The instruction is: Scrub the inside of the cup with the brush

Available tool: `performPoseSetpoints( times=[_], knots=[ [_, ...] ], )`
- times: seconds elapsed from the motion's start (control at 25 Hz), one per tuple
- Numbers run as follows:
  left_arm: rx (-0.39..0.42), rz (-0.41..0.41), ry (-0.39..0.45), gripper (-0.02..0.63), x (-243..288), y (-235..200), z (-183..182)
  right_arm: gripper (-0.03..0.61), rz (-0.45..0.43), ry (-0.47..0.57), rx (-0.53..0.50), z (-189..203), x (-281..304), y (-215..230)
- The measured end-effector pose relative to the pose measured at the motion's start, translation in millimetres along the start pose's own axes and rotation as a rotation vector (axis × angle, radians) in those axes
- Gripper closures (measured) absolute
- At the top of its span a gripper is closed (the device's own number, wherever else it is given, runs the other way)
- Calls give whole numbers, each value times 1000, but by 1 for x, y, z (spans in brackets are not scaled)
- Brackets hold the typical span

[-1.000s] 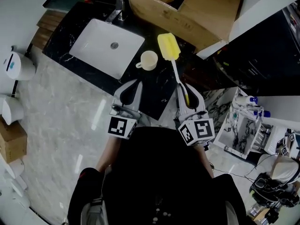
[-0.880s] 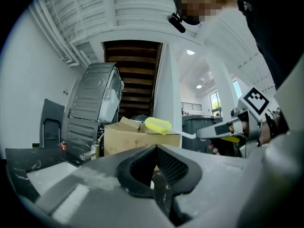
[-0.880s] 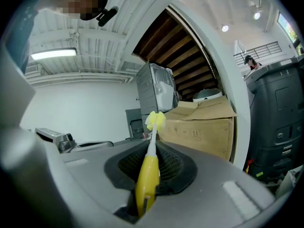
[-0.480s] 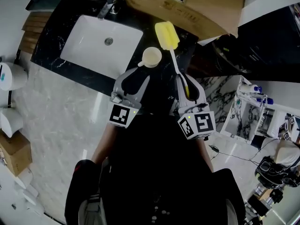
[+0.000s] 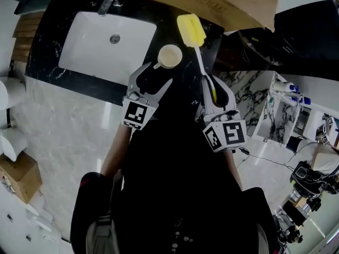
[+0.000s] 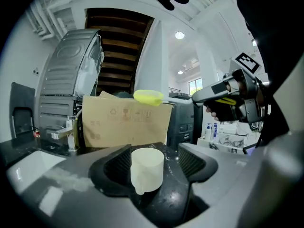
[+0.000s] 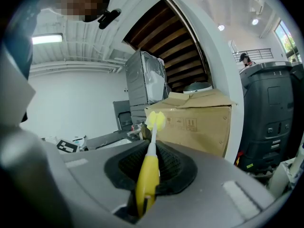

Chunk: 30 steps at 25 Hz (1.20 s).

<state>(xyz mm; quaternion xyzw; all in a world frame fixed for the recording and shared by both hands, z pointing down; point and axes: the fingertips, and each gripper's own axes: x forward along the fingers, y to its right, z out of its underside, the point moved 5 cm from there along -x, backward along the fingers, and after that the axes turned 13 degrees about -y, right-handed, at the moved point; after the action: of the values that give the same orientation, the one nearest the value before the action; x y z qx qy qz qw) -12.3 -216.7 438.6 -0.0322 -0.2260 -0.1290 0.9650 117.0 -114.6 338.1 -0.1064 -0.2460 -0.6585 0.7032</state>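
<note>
- Head view: the cup (image 5: pixel 169 56) stands upright on the dark counter (image 5: pixel 45 52), just right of the sink (image 5: pixel 90 52).
- The left gripper (image 5: pixel 154 77) has its jaws apart, having just been opening; the cup stands in the gap at their tips, untouched.
- The right gripper (image 5: pixel 212 84) is clamped on the brush (image 5: pixel 192 30) handle; the yellow head is just far-right of the cup.

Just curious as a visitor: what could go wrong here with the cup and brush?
1. The left gripper has just been opening its jaws. The cup stands ungripped at their gap, handle toward them, so a jaw might bump and tip it.
2. The right gripper clamps the brush by its handle end, so the sponge head could wobble or knock the cup.
</note>
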Motion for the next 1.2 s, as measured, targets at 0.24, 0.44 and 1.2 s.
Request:
performPoseSetpoints(
  times=[0.24,0.44,1.2],
  knots=[
    [-4,59,-63,260,32,-8,21,537,16,-45,16,6,9,11],
    [38,75,-137,239,58,-11,36,537,-3,-88,25,9,22,20],
    [12,88,-127,230,96,-18,45,537,7,-143,60,21,37,40]
  ],
)
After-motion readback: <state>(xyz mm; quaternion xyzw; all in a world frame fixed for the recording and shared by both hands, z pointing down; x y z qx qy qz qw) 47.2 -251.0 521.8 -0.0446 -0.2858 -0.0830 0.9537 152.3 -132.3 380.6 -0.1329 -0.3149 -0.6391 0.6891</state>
